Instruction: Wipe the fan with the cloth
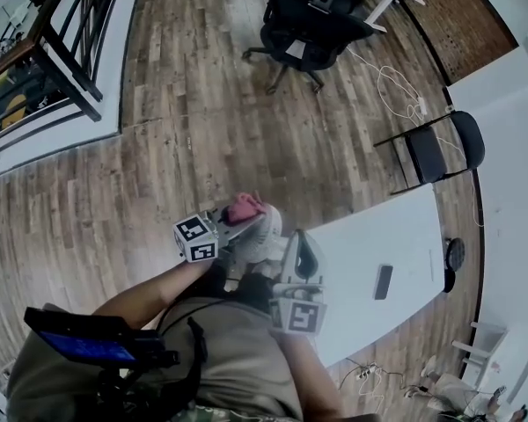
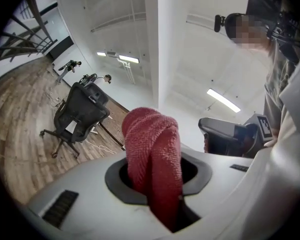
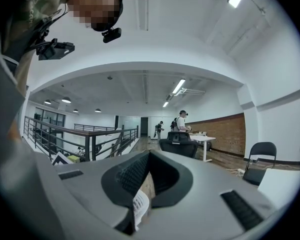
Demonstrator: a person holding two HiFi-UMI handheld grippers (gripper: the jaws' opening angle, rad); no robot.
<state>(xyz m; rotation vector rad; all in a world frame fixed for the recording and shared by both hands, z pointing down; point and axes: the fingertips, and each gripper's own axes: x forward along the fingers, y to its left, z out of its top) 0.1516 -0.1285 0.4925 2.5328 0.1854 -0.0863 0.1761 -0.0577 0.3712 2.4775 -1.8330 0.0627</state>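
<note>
Left gripper view: the red cloth (image 2: 155, 159) is seen bunched into a thick fold and clamped between the fingers of the left gripper (image 2: 157, 196). The fold stands up well past the fingertips and fills the gap between them.
Left fingers: set part way closed and pressed on the cloth from both sides.
Right gripper view: the jaws of the right gripper (image 3: 144, 186) are seen closed together. A white ribbed piece, read as the grille of the fan (image 3: 139, 207), is pinched low between them.
Right fingers: closed on that thin edge of the fan. Only a sliver of it is shown, and the rest is hidden by the gripper body.
Head view: the fan (image 1: 262, 234) is seen in front of the person's body, above the wooden floor (image 1: 176, 139), between the two grippers.
Cloth against fan: the cloth (image 1: 243, 207) is laid on the fan's far side and appears to touch it, just ahead of the left gripper (image 1: 234, 221).
Fan against right fingers: the fan's right edge is met by the tips of the right gripper (image 1: 294, 243).
Grippers: placed near each other, with the fan between them.
Surroundings: a white table (image 1: 405, 236) is seen just right of the right gripper, and a dark flat object (image 1: 384, 281) lies on it. A black office chair (image 1: 312, 20) and a folding chair (image 1: 436, 152) are seen well apart from the fan.
</note>
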